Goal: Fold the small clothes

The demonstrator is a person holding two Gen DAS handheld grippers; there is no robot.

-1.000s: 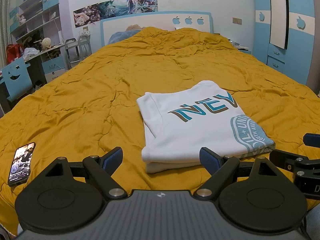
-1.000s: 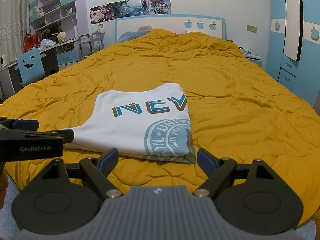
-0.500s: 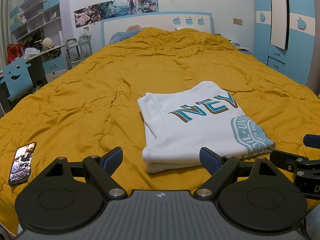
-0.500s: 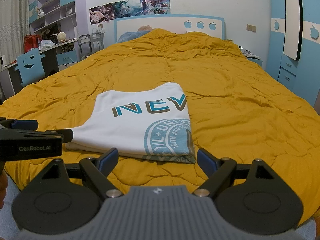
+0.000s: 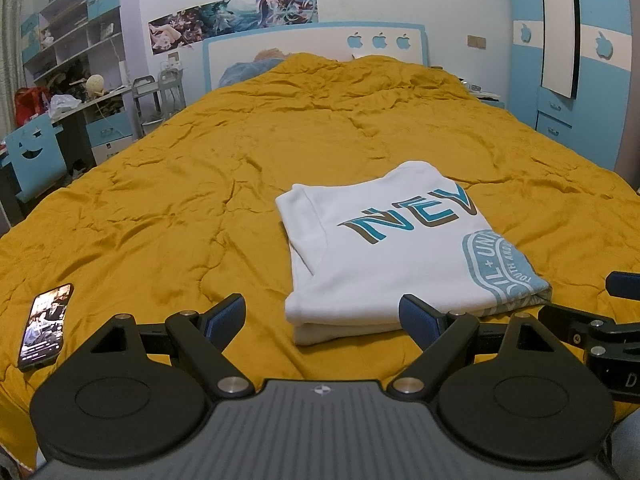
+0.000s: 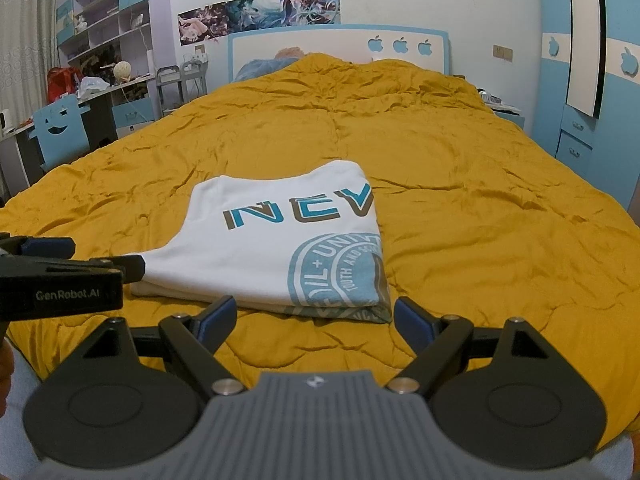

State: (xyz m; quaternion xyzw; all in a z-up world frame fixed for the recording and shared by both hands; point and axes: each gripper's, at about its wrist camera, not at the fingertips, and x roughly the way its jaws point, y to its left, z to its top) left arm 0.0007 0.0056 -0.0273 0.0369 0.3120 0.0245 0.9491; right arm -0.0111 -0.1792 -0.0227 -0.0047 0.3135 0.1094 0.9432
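Observation:
A white T-shirt (image 5: 384,252) with blue "NEV" lettering and a round blue stamp lies folded in a flat rectangle on the yellow bedspread (image 5: 240,160). It also shows in the right wrist view (image 6: 280,248). My left gripper (image 5: 322,318) is open and empty, just short of the shirt's near edge. My right gripper (image 6: 314,318) is open and empty, just short of the shirt's near right corner. Each gripper shows at the side of the other's view: the right one (image 5: 592,328), the left one (image 6: 60,276).
A phone (image 5: 46,326) with a lit screen lies on the bedspread at the near left. A desk, blue chair (image 5: 34,156) and shelves stand left of the bed. A blue wardrobe (image 5: 580,60) stands at the right. The headboard (image 5: 312,52) is at the far end.

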